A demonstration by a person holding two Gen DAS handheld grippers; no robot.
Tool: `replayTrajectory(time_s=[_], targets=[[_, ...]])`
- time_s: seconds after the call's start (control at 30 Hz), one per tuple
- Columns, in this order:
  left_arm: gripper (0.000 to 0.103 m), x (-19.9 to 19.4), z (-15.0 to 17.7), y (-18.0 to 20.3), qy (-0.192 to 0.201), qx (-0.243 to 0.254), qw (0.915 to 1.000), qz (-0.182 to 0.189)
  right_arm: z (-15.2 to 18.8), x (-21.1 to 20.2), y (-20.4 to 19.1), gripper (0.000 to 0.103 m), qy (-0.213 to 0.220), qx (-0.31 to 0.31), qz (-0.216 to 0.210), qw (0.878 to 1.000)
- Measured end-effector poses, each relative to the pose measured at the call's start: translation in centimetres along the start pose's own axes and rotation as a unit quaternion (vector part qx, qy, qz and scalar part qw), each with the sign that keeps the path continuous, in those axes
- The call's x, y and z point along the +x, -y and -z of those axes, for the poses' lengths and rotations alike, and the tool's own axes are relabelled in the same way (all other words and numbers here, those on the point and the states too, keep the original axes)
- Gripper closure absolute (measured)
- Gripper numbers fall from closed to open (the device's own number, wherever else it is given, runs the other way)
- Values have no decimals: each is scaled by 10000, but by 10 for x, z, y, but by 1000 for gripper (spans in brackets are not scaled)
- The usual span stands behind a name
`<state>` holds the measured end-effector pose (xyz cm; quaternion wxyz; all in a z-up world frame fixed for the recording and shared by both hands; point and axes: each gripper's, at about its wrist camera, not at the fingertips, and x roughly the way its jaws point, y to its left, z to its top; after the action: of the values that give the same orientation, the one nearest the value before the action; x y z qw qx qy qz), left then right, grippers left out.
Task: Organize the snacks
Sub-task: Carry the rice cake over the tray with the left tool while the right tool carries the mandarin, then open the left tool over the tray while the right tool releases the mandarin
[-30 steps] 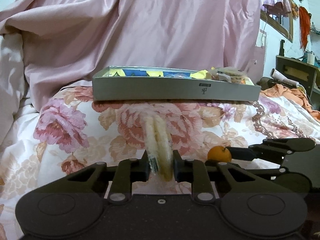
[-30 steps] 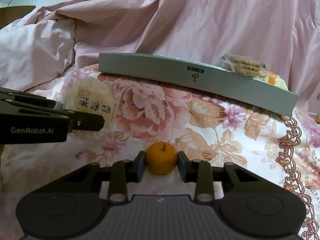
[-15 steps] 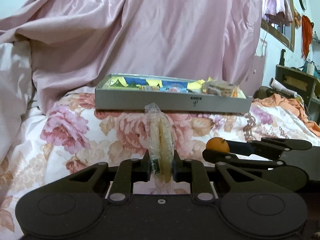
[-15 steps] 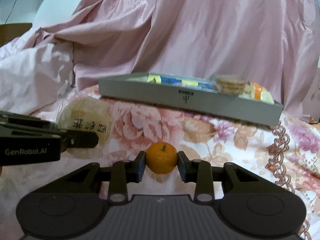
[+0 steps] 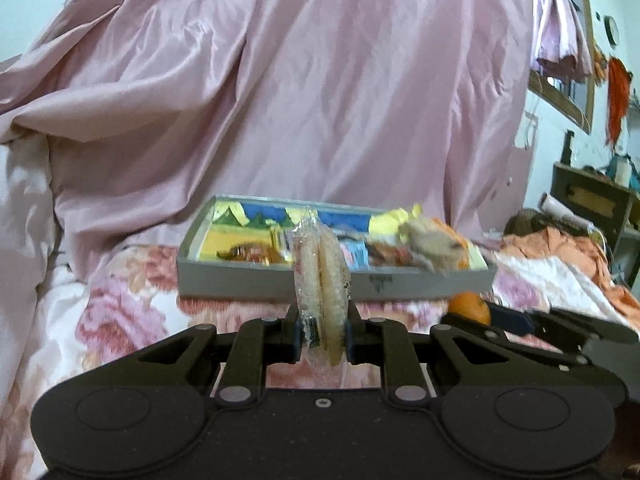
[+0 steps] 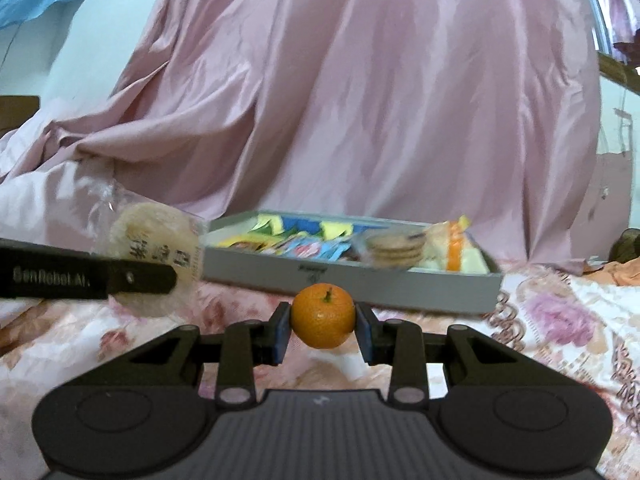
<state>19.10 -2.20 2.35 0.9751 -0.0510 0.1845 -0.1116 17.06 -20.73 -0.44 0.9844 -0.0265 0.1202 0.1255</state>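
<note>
The left gripper (image 5: 322, 334) pinches a pack of rice crackers (image 5: 321, 276). The pack stands on its edge between the two pads, and its clear wrap sticks up above them. From the right wrist view the same pack (image 6: 154, 256) shows its round flat face, with the left gripper's black finger across it.

The right gripper (image 6: 322, 330) squeezes a small orange (image 6: 322, 316) between its blue pads. The stem of the orange points up. In the left wrist view the orange (image 5: 470, 307) peeks out at the right, just below the box.

Both snacks are up in the air, above a flowery bedspread (image 6: 560, 320).

A flat grey box (image 6: 360, 276) lies on the bedspread, behind both grippers. It is full of snacks: bright blue and yellow packets, and a pack of round brown biscuits (image 6: 396, 245) near its right end.

A big pink cloth (image 5: 320, 80) hangs behind the box.
</note>
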Motion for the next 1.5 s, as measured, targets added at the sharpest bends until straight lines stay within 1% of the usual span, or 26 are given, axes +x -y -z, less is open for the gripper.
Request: replayTrajectory(time_s=[0.23, 0.47, 0.53, 0.67, 0.97, 1.37, 1.5], targets=[[82, 36, -40, -11, 32, -202, 9998, -44, -21, 25, 24, 65, 100, 221, 215, 9995], [82, 72, -60, -24, -34, -381, 9992, -95, -36, 56, 23, 65, 180, -221, 159, 9995], [82, 80, -61, -27, -81, -458, 9989, -82, -40, 65, 21, 65, 174, -265, 122, 9994], [82, 97, -61, -31, -210, -435, 9988, -78, -44, 82, 13, 65, 125, -350, 29, 9993], [82, 115, -57, -46, -317, -701, 9970, -99, -46, 110, -8, 65, 3, -463, -162, 9988], [81, 122, -52, -50, -460, -873, 9951, -86, -42, 122, -26, 65, -146, -637, -250, 9975], [78, 122, -50, -54, -494, -956, 9941, -133, -42, 122, -26, 64, -169, -597, -240, 9978]])
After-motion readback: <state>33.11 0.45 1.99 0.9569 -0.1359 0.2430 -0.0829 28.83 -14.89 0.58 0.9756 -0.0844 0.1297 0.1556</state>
